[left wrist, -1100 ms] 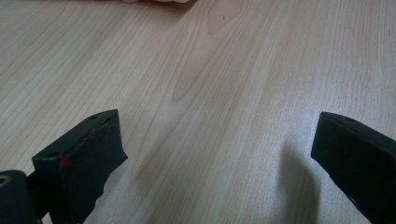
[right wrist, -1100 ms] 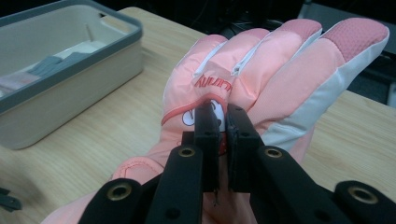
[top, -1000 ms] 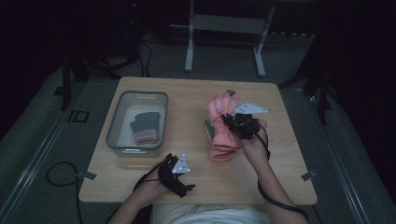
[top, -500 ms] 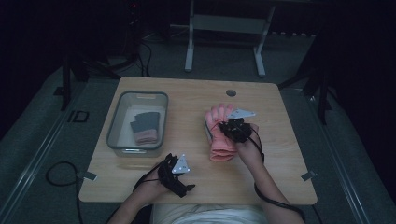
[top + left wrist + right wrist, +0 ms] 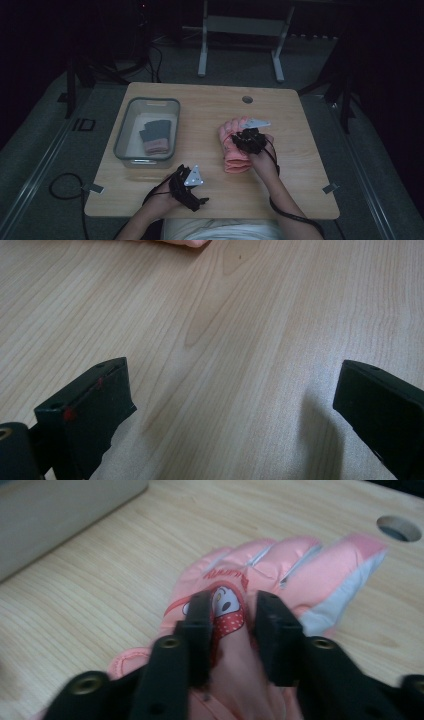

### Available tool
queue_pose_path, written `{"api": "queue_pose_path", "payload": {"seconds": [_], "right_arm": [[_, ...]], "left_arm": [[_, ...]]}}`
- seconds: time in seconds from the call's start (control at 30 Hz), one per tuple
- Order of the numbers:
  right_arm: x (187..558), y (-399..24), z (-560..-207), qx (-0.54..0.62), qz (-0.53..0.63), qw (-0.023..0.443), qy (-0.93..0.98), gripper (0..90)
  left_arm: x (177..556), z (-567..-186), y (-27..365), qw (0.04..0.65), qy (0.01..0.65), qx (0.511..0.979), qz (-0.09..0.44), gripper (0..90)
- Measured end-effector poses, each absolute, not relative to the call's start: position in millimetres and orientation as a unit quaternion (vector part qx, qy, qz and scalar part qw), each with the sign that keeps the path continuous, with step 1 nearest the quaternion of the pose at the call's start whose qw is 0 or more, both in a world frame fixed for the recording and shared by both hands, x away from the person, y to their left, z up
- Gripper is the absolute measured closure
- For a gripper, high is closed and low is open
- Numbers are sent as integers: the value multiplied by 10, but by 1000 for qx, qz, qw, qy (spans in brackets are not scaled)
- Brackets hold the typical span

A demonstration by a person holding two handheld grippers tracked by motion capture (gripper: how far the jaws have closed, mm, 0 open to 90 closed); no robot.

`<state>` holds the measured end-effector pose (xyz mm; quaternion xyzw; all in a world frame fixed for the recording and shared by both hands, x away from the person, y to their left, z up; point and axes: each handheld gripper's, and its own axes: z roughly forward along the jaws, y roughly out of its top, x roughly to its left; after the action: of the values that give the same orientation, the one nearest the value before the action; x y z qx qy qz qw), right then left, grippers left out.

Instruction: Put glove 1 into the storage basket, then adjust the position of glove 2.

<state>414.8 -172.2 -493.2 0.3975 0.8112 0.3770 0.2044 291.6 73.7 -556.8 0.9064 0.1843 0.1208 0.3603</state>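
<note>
Between our right gripper's [image 5: 232, 610] matte black jaws, a fold of soft pink fabric stands raised. The jaws have just been opening; they now stand narrowly apart with the fabric between them, and we cannot tell whether the pads still press on it. The fabric belongs to a padded pink glove [image 5: 280, 570], smooth and slightly shiny, with quilted fingers, a pale grey side panel and a cartoon face above a red polka-dot patch on the back. The glove lies flat on the table, fingers pointing away from us toward a round cable hole [image 5: 399, 528].

Our left gripper [image 5: 232, 395] has its blocky black jaws wide apart with nothing between them, hovering just above bare, pale wood-grain table [image 5: 250, 315].

From the high view, the glove [image 5: 234, 155] rests right of the table's centre under our right gripper [image 5: 249, 140]. Our left gripper [image 5: 189, 187] sits near the front edge. At the left stands a clear rectangular plastic bin [image 5: 125, 131] with rounded corners, holding dark grey and pink folded fabric items [image 5: 156, 137].
</note>
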Motion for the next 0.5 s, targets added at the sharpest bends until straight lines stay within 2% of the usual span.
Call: {"api": "queue_pose_path", "payload": {"seconds": [0.17, 0.5], "right_arm": [[4099, -1795, -4766, 391, 395, 208, 805, 594], [4024, -1902, -4548, 375, 420, 219, 797, 555]], "left_arm": [[2926, -5572, 740, 359, 187, 906, 120, 19], [2932, -5565, 726, 359, 186, 907, 120, 19]]}}
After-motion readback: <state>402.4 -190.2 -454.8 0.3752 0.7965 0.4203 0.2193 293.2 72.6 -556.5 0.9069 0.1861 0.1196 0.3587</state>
